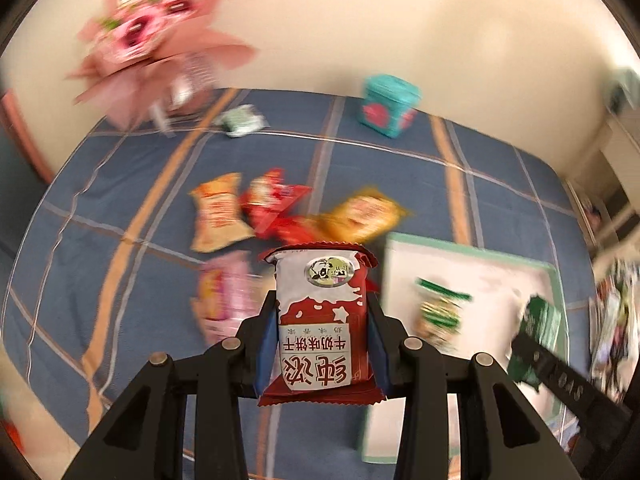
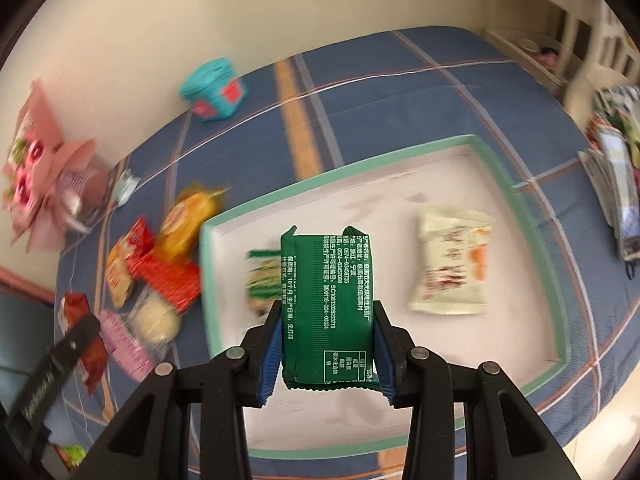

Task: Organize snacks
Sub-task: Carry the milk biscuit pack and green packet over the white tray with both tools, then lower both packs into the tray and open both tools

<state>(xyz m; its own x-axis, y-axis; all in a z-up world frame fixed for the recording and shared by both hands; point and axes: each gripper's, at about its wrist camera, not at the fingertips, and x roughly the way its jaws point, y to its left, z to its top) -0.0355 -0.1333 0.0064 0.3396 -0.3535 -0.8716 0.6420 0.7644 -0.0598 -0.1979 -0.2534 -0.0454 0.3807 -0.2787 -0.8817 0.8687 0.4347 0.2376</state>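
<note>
My left gripper (image 1: 322, 320) is shut on a red and white milk biscuit packet (image 1: 322, 320), held above the blue checked tablecloth near a pile of loose snack packets (image 1: 280, 212). My right gripper (image 2: 326, 320) is shut on a dark green snack packet (image 2: 328, 304), held over the white tray with a green rim (image 2: 496, 168). In the tray lie a green and white packet (image 2: 262, 284) and a cream packet (image 2: 452, 260). The right gripper and its green packet (image 1: 540, 332) also show in the left wrist view, over the tray (image 1: 472, 248).
A teal tin (image 1: 388, 106) stands at the back by the wall. A pink flower bouquet (image 1: 152, 40) stands at the back left. A small white and green packet (image 1: 242, 120) lies near it. Stacked magazines (image 2: 616, 184) lie to the right. Snack packets (image 2: 160, 264) lie left of the tray.
</note>
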